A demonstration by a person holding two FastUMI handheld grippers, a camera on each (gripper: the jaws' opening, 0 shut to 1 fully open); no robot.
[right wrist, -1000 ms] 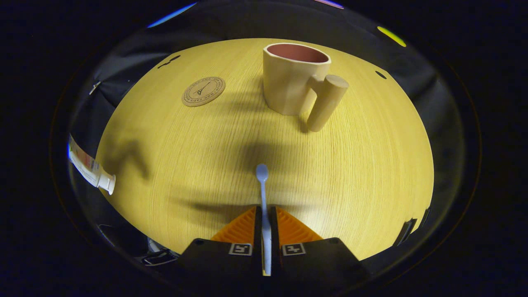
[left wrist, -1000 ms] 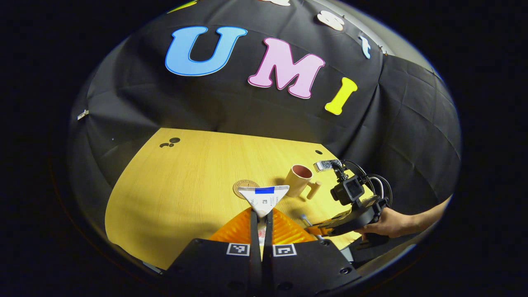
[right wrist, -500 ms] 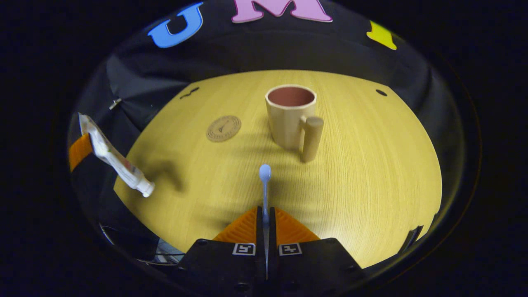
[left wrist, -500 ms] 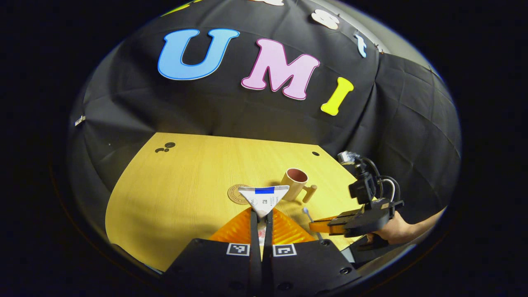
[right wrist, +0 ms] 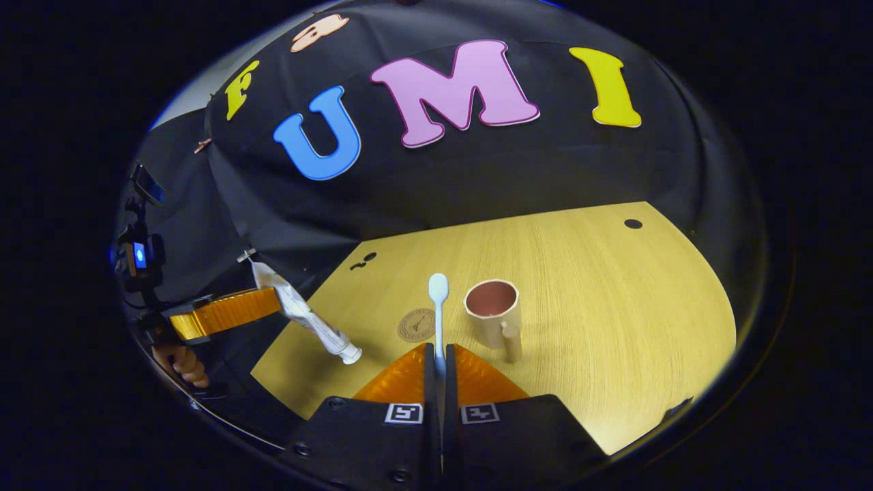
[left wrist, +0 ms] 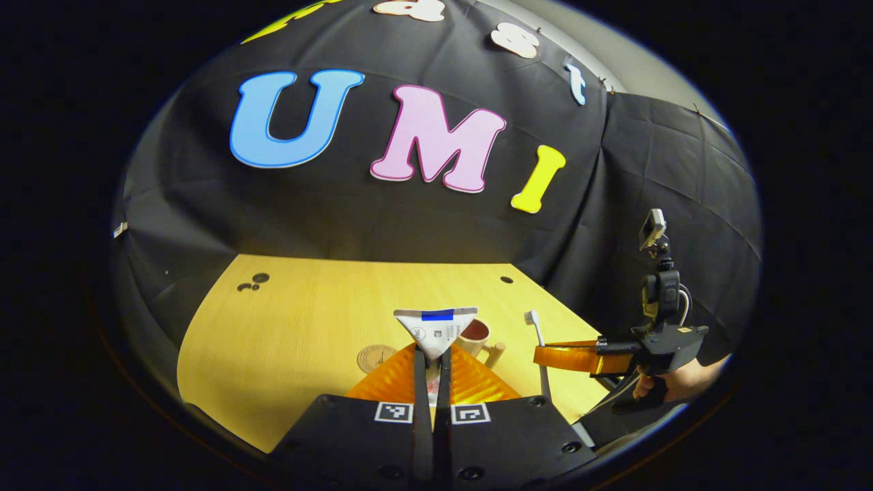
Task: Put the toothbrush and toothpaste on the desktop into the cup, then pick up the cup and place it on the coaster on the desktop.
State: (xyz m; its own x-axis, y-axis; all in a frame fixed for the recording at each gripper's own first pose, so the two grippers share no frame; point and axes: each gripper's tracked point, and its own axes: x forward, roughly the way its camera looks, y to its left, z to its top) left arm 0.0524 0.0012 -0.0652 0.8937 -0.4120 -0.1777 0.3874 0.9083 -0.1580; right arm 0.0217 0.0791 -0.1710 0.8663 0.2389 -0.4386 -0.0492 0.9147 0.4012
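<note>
- Left gripper [left wrist: 431, 365] has its orange fingers [left wrist: 389, 375] pinched tight on the toothpaste [left wrist: 436, 329]. In the left gripper view the flat crimped end of the tube sticks up right in front of the camera; in the right gripper view the tube hangs cap-down off to the left, up in the air over the near left edge of the table [right wrist: 614, 286].
- Right gripper [right wrist: 436, 368] is clamped on the toothbrush [right wrist: 437, 307], both fingers squeezing the handle. The head pointing up and away, lifted clear of the table.
- From the left gripper view you can see the right gripper off to the right with the toothbrush standing upright in it, bristles at the top, and a hand [left wrist: 672, 387] wrapped round the grip underneath.
- Cup [right wrist: 492, 317] stands upright on the table, roughly mid-table, handle toward the camera in the right gripper view. Nothing inside it that I can see.
- Coaster [right wrist: 417, 324] lies flat just to the left of the cup, near but not touching.
- Loads of bare wood to the right of the cup and behind it, all the way back to the far edge where the table meets the black cloth wall [right wrist: 477, 177].
- Small dark holes in the table near the far corners, well away from the cup and coaster.
</note>
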